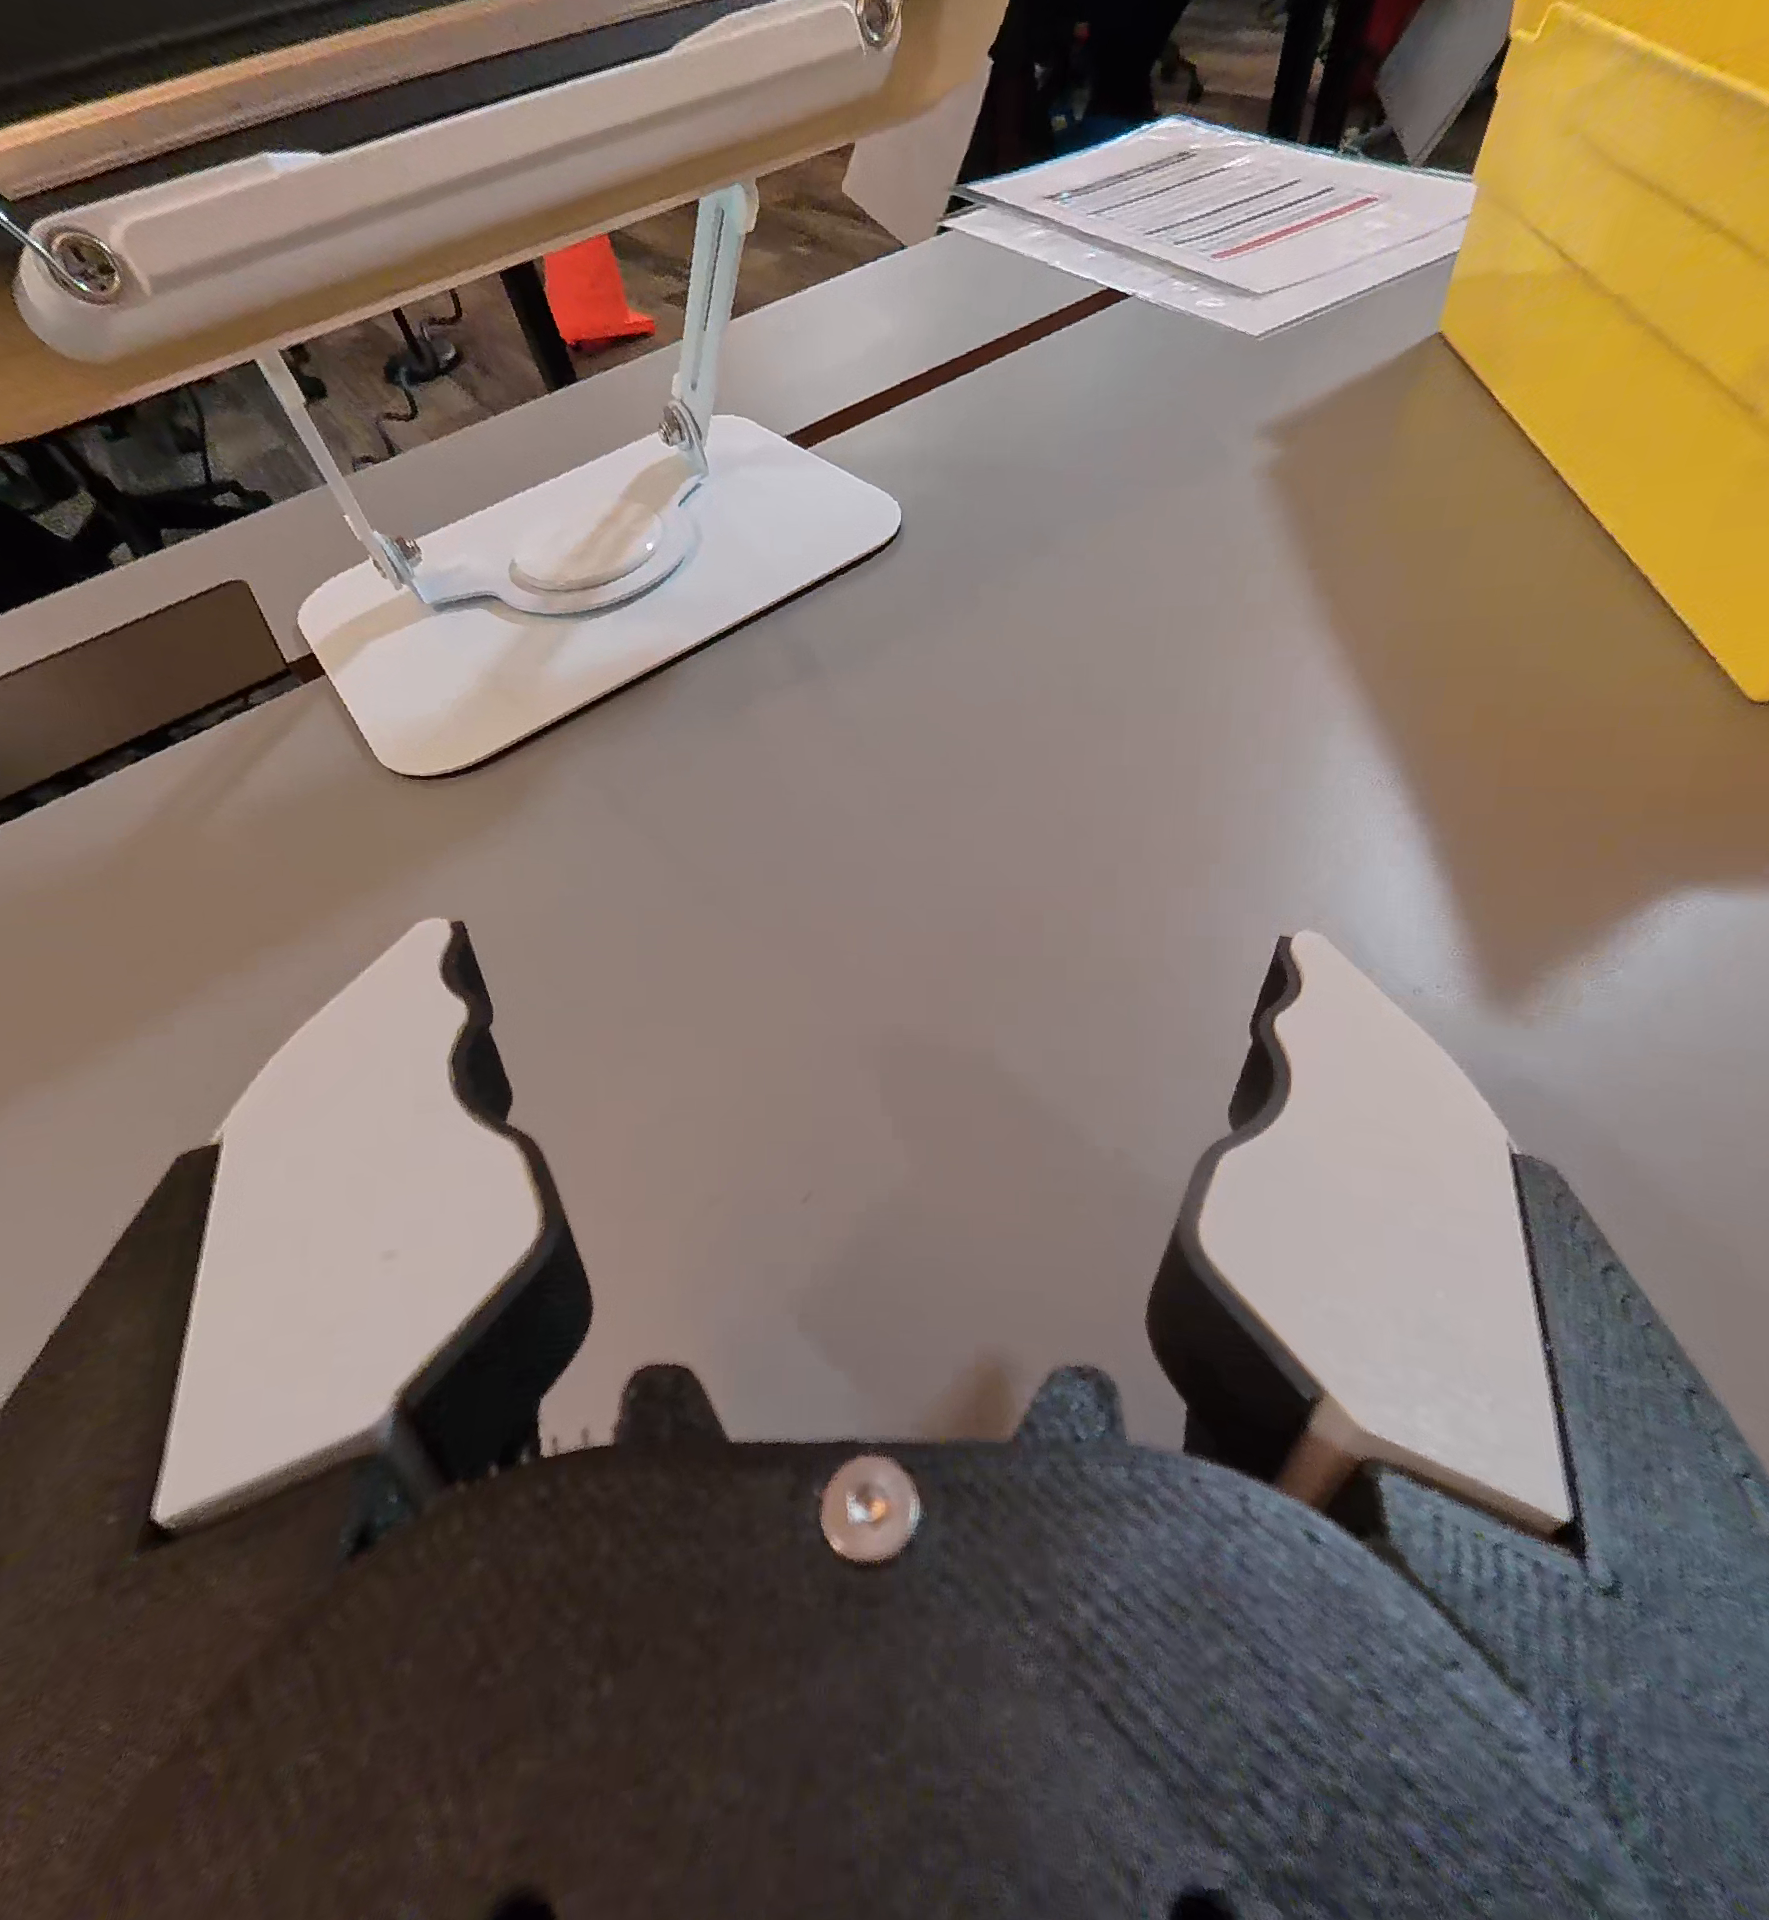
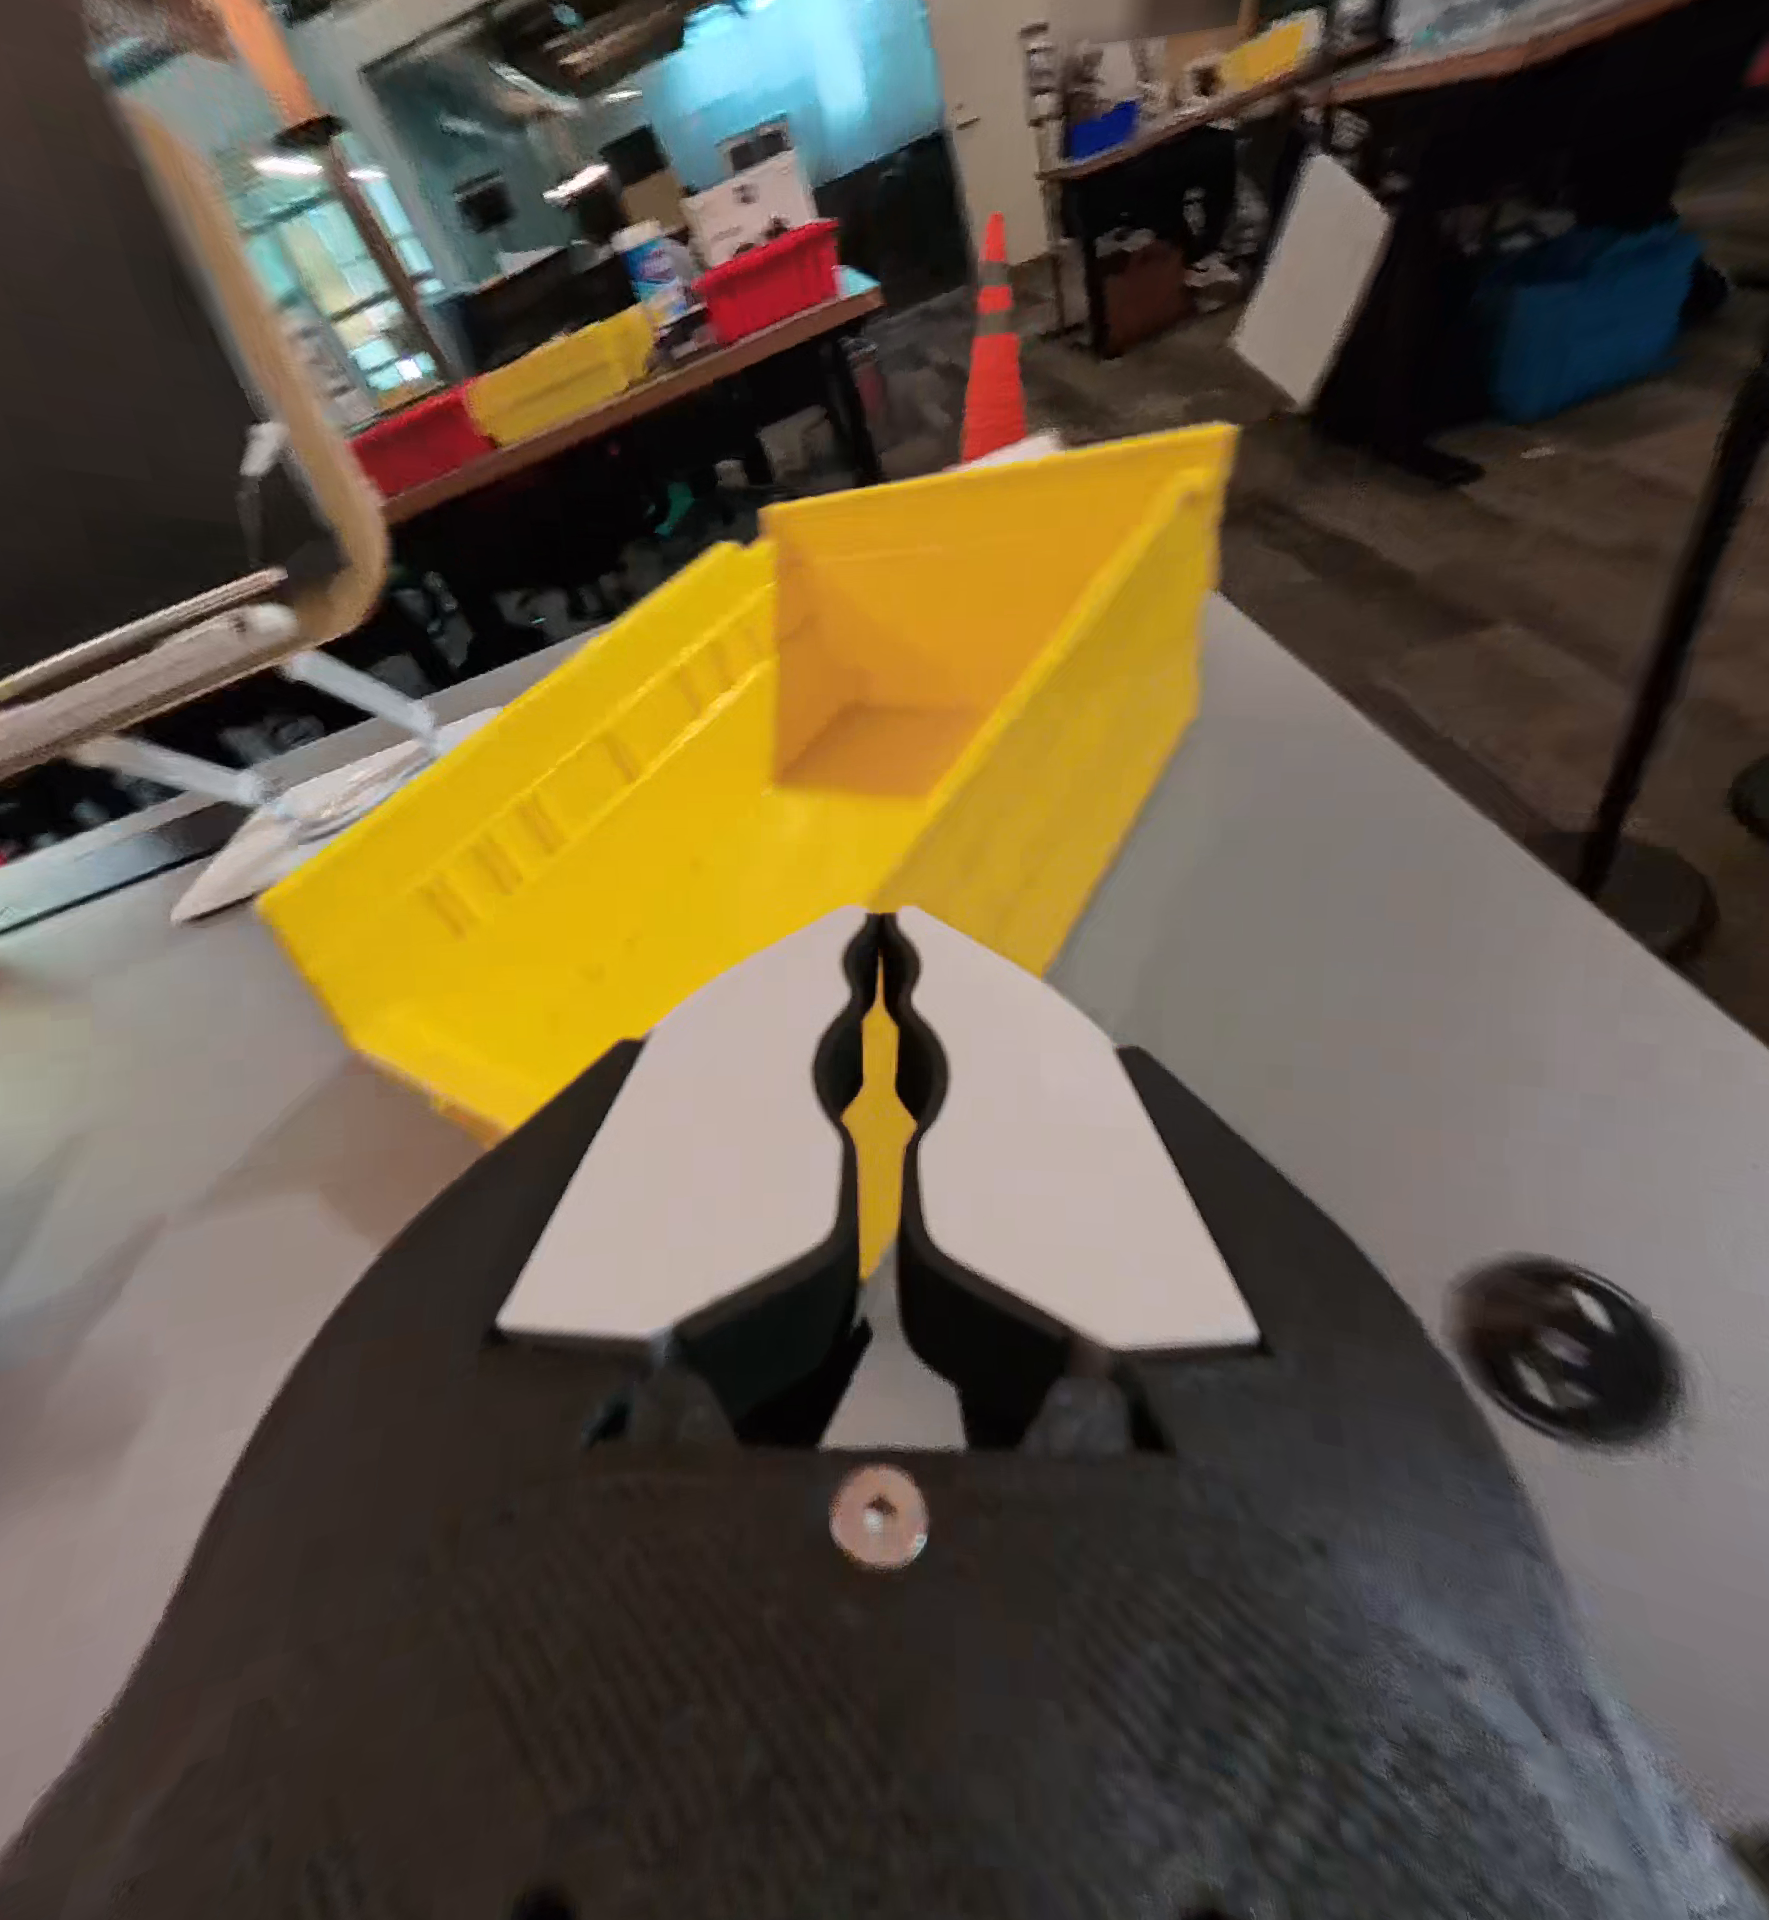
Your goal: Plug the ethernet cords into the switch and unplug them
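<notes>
Neither ethernet cords nor switch are showing. The left gripper (image 1: 869, 956) is hovering wide apart over the bare grey bench (image 1: 963, 727); the right gripper (image 2: 882, 925) is sitting nearly closed, empty, before the yellow bin (image 2: 651, 831) near the bench's far edge.

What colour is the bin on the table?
Yellow; the bin shows best in the right wrist view.

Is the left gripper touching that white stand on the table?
Apart. The left wrist view shows the open left gripper well short of the stand, with bare table between them.
</notes>
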Demonstrator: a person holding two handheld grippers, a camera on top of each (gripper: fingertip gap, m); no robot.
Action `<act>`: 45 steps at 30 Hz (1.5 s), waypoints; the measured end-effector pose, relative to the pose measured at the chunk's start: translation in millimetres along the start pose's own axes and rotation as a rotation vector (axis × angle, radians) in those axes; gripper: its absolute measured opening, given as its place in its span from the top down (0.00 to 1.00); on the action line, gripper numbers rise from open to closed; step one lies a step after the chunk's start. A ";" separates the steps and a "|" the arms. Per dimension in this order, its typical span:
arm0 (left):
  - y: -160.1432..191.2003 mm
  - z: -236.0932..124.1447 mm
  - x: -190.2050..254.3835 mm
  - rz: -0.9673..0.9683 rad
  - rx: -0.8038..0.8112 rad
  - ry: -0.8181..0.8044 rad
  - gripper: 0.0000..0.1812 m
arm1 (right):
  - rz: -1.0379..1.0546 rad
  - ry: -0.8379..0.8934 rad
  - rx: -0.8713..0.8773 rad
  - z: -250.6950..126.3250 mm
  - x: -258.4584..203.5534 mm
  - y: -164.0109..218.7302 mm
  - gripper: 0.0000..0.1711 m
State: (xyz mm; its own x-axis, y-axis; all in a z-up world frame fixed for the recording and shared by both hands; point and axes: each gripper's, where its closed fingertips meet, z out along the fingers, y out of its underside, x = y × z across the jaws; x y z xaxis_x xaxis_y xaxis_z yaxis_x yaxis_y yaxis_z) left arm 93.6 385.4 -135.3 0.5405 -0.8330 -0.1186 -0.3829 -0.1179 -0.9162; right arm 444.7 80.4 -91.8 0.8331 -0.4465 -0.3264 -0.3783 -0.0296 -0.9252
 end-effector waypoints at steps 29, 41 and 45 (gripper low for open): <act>2.5 2.5 5.7 0.045 -0.022 0.011 0.27 | -0.289 -0.047 0.036 23.4 -54.4 8.1 0.60; 3.2 2.6 8.5 0.067 -0.029 0.016 0.27 | -0.314 0.052 0.037 16.2 -20.6 -1.2 0.83; 3.4 2.7 9.2 0.070 -0.031 0.018 0.27 | -0.301 0.084 -0.020 16.2 -10.9 5.1 0.71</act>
State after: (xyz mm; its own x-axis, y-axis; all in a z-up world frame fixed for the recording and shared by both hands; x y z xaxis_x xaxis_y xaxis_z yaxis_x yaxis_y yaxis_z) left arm 99.3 378.8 -140.5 0.4983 -0.8492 -0.1747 -0.4421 -0.0756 -0.8938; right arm 440.2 99.6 -96.1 0.8729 -0.4875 -0.0204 -0.1281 -0.1887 -0.9736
